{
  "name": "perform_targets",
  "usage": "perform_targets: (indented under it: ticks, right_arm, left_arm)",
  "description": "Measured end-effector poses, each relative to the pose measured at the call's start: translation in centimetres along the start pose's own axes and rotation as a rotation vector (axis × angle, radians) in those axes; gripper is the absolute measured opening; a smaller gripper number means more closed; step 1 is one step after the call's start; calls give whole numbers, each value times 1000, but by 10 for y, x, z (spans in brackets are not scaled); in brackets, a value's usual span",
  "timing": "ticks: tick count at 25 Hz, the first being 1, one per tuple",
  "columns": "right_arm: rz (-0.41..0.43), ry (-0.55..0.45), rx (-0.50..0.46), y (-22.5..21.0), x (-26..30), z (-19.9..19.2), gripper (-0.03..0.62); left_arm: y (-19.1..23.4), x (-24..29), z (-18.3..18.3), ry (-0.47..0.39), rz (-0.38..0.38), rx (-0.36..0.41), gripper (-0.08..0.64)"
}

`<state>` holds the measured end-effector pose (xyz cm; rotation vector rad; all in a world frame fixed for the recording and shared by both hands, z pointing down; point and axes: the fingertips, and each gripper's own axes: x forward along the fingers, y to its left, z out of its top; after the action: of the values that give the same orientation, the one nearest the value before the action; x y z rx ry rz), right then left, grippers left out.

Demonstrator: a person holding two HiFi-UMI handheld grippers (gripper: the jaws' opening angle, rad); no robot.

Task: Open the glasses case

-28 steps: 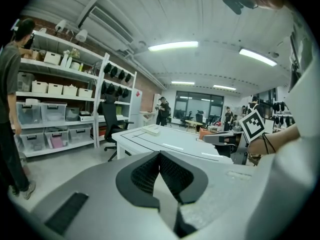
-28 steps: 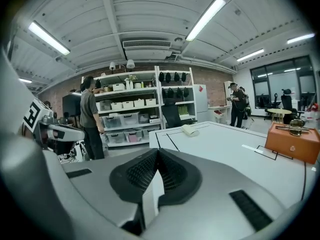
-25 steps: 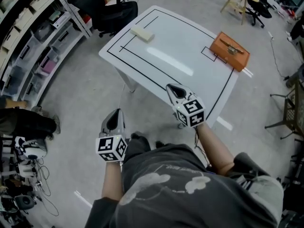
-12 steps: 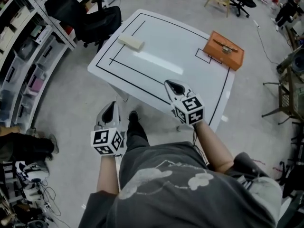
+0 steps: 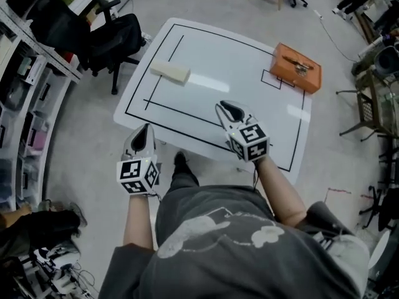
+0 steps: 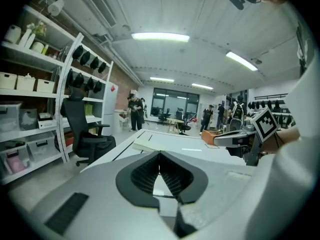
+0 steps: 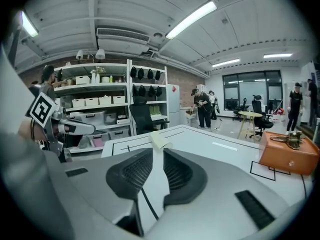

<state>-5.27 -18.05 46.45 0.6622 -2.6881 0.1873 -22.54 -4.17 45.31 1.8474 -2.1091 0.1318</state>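
The cream glasses case [image 5: 169,71] lies closed at the far left of the white table [image 5: 212,48], also in the left gripper view [image 6: 149,144] and the right gripper view [image 7: 157,139]. My right gripper [image 5: 226,108] hangs over the table's near edge, well short of the case. Its jaws are opening, a narrow gap [image 7: 158,152] with nothing between them. My left gripper [image 5: 144,133] is off the table's near left edge, over the floor, its jaws shut [image 6: 159,155] and empty.
An orange box [image 5: 296,67] with a metal clasp sits at the table's far right corner. A black office chair [image 5: 112,36] stands left of the table, with storage shelves [image 5: 25,104] beyond it. People stand far off in the room [image 6: 134,111].
Both grippers have come nearer the table; the right one is now over its near edge and its jaws have parted a little. The left stays shut.
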Motion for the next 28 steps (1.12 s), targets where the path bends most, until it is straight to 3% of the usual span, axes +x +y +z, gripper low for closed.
perform_targets:
  ticks: [2, 13, 19, 28]
  right_arm:
    - [-13, 24, 3, 1, 16, 3, 111]
    - [-55, 136, -5, 10, 91, 6, 342]
    - [-96, 170, -20, 8, 125, 10, 357]
    - [-150, 225, -28, -9, 159, 11, 356]
  left_arm:
    - [14, 16, 6, 16, -24, 16, 3]
    - [62, 95, 7, 149, -162, 73, 3]
    - [85, 140, 3, 227, -214, 126, 3]
    - [104, 212, -3, 317, -268, 116, 3]
